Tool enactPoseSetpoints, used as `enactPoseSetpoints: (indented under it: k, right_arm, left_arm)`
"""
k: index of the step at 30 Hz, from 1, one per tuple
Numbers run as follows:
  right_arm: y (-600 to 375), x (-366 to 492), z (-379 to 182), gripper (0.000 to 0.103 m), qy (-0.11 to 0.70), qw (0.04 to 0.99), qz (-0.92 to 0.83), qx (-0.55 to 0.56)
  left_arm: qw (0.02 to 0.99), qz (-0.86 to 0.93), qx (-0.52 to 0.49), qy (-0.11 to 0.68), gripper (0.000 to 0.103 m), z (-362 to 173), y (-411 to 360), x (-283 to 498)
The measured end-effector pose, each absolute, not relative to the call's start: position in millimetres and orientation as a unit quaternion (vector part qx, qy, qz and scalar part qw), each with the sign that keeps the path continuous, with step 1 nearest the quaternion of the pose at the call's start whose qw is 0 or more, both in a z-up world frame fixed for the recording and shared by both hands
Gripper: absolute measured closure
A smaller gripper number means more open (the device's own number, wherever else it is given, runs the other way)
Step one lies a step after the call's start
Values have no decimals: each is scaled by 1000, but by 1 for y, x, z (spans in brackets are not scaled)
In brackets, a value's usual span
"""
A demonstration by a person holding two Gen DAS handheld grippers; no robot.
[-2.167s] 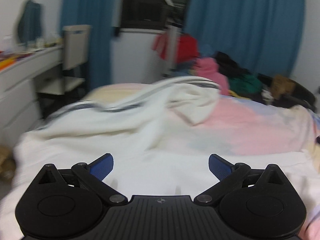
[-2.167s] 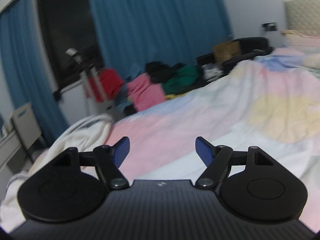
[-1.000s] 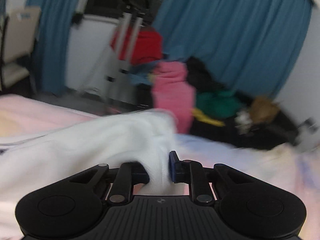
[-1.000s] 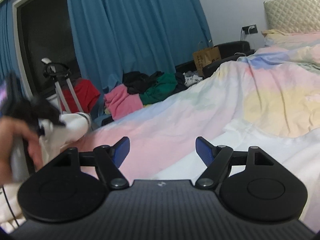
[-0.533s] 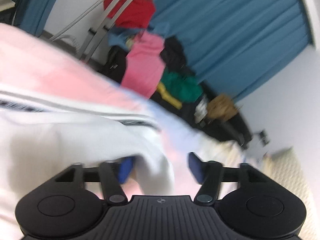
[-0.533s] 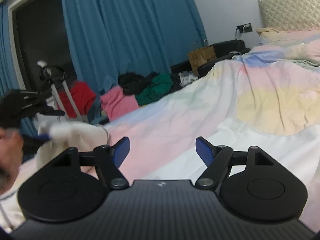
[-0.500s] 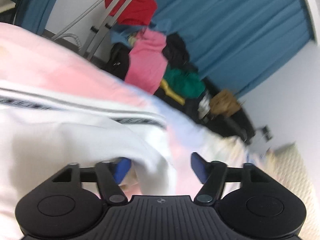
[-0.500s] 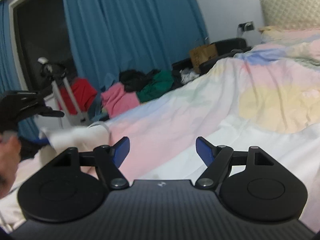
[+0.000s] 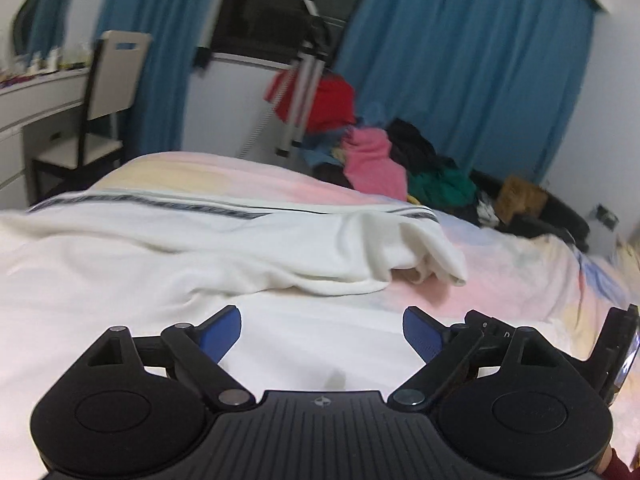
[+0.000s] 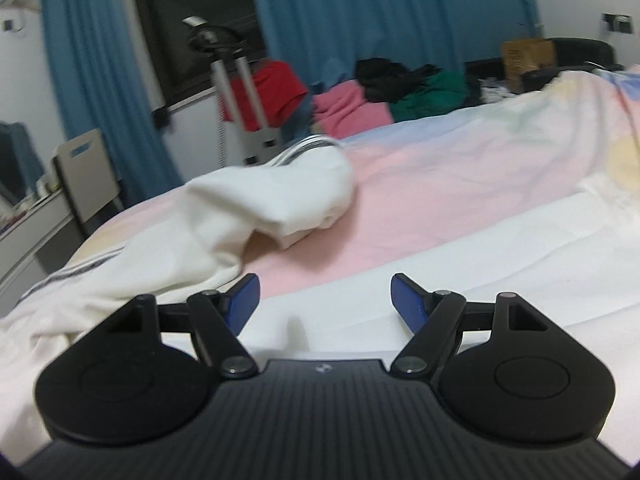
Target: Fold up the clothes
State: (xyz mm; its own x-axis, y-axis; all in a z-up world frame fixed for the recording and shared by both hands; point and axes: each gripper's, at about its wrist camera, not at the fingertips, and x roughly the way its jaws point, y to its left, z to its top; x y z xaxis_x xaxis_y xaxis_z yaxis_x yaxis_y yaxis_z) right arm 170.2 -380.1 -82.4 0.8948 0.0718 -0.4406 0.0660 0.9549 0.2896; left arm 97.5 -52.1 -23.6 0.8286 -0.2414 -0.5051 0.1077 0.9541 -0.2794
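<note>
While a bed [image 9: 520,280] covered in a pastel pink, yellow and blue quilt fills both views, blue curtains [image 9: 460,80] hang along the far wall on each side of a dark window [image 9: 272,12]. A white garment [image 9: 240,248] with a dark striped band lies on the bed near its foot edge, stretched along that edge, with one end folded over on itself in a soft bunched lump toward the middle of the bed. In the right wrist view the same garment [image 10: 248,208] lies to the left, its folded end resting on the pink part of the quilt. Beyond the far edge of the bed, a pile of clothes [image 9: 400,160] in pink, green, black and red sits on the floor beside a metal stand [image 9: 300,92]. A chair [image 9: 108,92] stands at a white desk [image 9: 36,104] at the far left. The left gripper [image 9: 322,334] has just been opening; its blue fingers now stand wide apart with nothing between them, just short of the garment. The right gripper [image 10: 325,300] also stands apart and empty, over the white sheet, its left finger close to the garment's near edge.
</note>
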Motion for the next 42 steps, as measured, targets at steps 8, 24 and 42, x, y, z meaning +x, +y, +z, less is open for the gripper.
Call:
enactPoseSetpoints:
  k: [8, 24, 42]
  right_arm:
    - [-379, 178, -85, 28, 250, 947, 5, 200]
    - [-397, 293, -114, 27, 212, 882, -54, 417]
    - [-343, 335, -1, 96, 258, 917, -116, -283]
  left_arm:
    - [943, -115, -141, 279, 12, -42, -41, 109]
    - [880, -108, -311, 342, 12, -96, 28, 146]
    - [882, -115, -299, 344, 12, -95, 17, 148]
